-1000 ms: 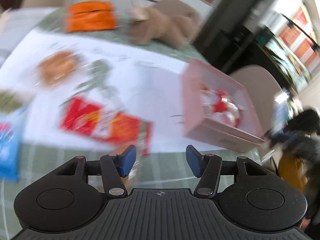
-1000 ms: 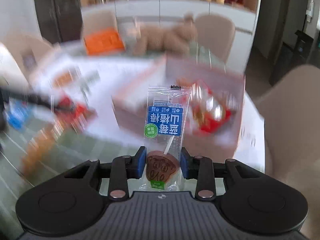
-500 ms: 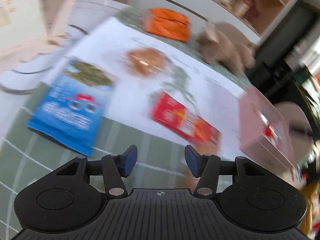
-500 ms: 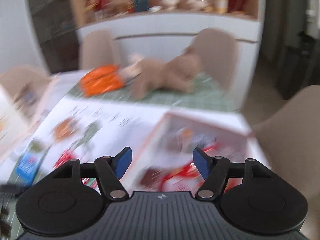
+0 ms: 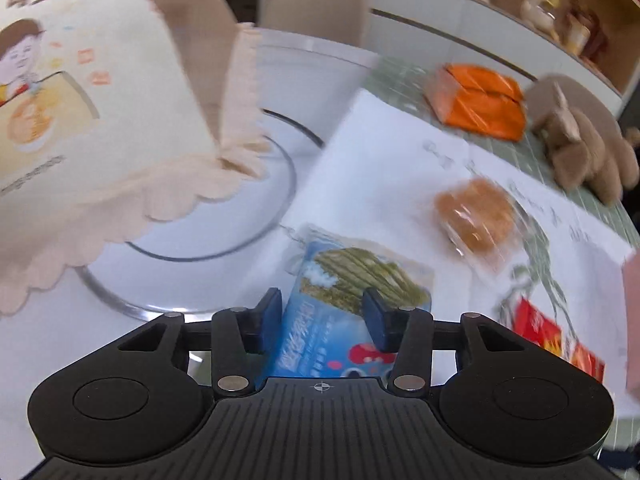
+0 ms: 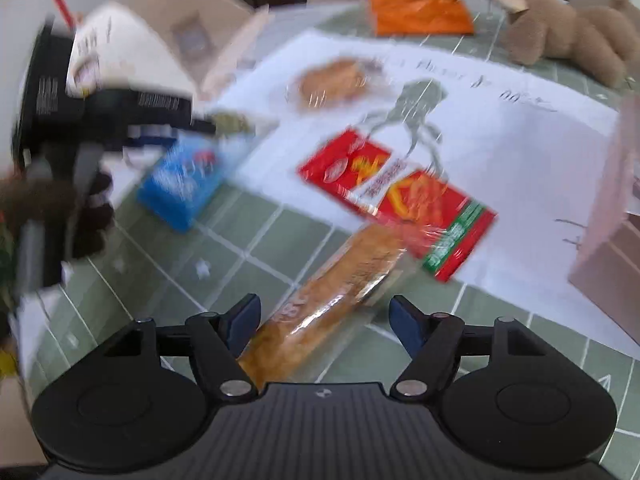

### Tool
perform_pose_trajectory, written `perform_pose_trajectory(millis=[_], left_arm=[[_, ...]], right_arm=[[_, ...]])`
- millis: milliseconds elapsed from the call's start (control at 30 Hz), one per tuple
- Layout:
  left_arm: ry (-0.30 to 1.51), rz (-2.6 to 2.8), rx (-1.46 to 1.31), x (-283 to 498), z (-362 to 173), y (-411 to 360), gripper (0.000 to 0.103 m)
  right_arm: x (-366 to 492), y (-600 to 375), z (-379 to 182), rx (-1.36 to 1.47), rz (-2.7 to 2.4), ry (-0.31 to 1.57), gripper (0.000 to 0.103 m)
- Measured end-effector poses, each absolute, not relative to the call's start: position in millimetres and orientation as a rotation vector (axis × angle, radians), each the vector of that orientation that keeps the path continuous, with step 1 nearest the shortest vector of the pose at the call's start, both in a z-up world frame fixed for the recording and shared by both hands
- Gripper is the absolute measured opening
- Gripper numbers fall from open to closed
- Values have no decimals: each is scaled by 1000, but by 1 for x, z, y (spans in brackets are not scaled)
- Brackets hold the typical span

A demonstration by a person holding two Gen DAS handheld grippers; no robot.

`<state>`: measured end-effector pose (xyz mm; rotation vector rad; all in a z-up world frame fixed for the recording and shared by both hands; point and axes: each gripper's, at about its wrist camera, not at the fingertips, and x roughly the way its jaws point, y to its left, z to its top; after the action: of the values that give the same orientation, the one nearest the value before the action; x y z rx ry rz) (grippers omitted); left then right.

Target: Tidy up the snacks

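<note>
Left claw (image 5: 320, 314) closing around blue snack packet (image 5: 340, 304), pads not yet pressing: light, crinkly, slippery, so pinch mid-body. Right claw (image 6: 325, 322) opening, empty, straddling soft bread stick (image 6: 332, 284): grip gently mid-length.

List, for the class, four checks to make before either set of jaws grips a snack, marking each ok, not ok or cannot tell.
1. Blue snack packet between the left gripper jaws as they close: ok.
2. Left pads pressing it: cannot tell.
3. Long bread packet between the right gripper jaws as they open: ok.
4. Bread packet centred there: not ok, nearer the left-hand jaw.
5. Red packet clear of the bread: not ok, overlapping.
</note>
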<state>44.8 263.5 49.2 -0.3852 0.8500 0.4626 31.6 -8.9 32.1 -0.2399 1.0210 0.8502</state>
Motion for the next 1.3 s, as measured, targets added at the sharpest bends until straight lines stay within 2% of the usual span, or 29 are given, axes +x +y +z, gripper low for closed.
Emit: perform_pose_trajectory(millis=[67,133,167,267,500,600,667,767,867,967,1067,1200,1300], left_arm=[[868,395,-388,45,47,251,47],[884,320,-368,43,46,234,47],[889,286,-341,41,46,223,47],[907,214,-251,37,49,187,47],[1004,-105,-235,32,46,117,47],[998,-232,-240,33,55,101,45],[928,-202,-221,38,70,105,46],[826,-75,-221,67,87,134,45],[778,45,-189,110,93,167,45],[798,141,-110,156,83,188,45],[841,208,-85,190,69,202,45],[866,157,-68,208,58,206,46],[872,122,-26,202,58,203,46]], right_arm=[[24,-10,35,-306,859,973,66],[20,-21,39,-324,876,964,48],[22,-27,39,-319,872,973,42],[22,-54,42,-307,839,987,37],[19,-107,36,-326,698,992,37],[19,-125,34,-331,633,977,41],[19,-135,34,-327,593,970,53],[21,-152,34,-277,559,968,62],[24,-162,29,-234,548,979,65],[24,-160,28,-243,543,964,69],[22,-156,27,-273,552,945,69],[30,-152,38,-236,588,884,70],[52,-153,42,-208,565,836,77]])
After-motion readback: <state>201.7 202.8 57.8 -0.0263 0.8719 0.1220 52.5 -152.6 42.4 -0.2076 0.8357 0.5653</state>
